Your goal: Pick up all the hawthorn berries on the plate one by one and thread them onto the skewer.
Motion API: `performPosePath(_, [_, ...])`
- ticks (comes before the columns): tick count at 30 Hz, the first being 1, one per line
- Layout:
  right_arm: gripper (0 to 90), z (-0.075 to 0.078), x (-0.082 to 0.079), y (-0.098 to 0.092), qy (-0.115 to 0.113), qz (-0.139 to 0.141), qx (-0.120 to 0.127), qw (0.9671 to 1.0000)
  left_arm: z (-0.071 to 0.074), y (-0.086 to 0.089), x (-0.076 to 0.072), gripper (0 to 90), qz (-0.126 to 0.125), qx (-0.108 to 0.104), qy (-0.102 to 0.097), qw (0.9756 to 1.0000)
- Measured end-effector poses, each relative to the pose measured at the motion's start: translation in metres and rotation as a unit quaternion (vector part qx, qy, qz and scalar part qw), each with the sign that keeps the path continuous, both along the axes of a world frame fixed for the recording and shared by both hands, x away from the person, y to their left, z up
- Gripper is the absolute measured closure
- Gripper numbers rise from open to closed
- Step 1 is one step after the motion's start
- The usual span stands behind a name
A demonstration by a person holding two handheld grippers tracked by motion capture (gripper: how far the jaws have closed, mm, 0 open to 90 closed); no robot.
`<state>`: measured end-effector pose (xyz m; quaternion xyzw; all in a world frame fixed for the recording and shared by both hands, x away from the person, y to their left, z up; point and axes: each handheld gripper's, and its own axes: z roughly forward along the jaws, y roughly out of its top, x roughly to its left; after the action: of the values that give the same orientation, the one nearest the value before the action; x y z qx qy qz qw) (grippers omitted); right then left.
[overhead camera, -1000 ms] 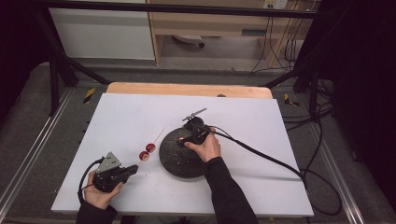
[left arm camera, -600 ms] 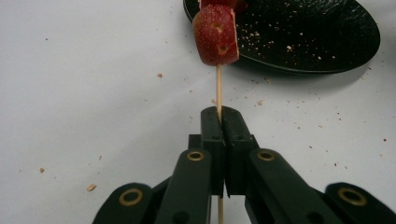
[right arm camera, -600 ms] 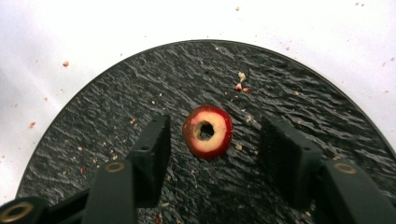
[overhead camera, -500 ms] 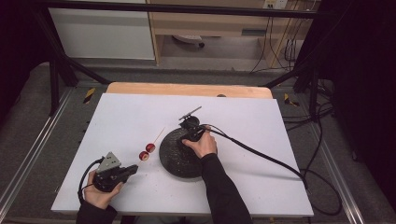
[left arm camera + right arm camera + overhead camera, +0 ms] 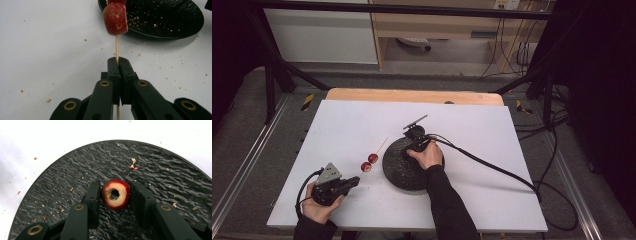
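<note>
Fruit piece now sits between the right gripper's closing jaws at frame centre, while the left gripper stays clamped on the skewer.

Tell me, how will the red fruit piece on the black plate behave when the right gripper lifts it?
The fruit piece looks small, probably light. Its round red skin may slip or roll between the right gripper jaws. The cored flesh seems soft, so hard squeezing could crush it; crumbs on the black plate suggest it sheds.
</note>
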<state>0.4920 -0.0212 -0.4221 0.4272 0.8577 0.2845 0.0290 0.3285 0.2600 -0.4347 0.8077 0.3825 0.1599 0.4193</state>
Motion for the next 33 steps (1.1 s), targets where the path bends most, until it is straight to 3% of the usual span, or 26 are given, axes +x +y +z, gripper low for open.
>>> performPosePath(4, [62.9, 0.002, -0.001, -0.001, 0.000, -0.004, -0.003, 1.0000, 0.000, 0.000, 0.000, 88.4, -0.001, 0.000, -0.001, 1.0000])
performPosePath(7, [63.0, 0.006, -0.005, -0.001, 0.002, -0.004, 0.014, 0.9999, 0.000, 0.000, 0.000, 88.4, -0.001, 0.001, -0.001, 1.0000])
performPosePath(20, [63.2, 0.030, -0.025, -0.012, -0.026, -0.004, 0.046, 0.9986, 0.001, -0.002, -0.001, 88.4, -0.002, 0.001, -0.005, 1.0000])
performPosePath(26, [63.2, 0.031, -0.034, -0.025, -0.045, -0.014, 0.082, 0.9955, 0.000, -0.003, -0.001, 88.5, -0.004, 0.000, -0.004, 1.0000])
performPosePath(33, [63.2, 0.026, -0.044, -0.044, -0.062, -0.030, 0.134, 0.9886, 0.000, -0.005, -0.002, 88.4, -0.006, 0.000, -0.003, 1.0000])
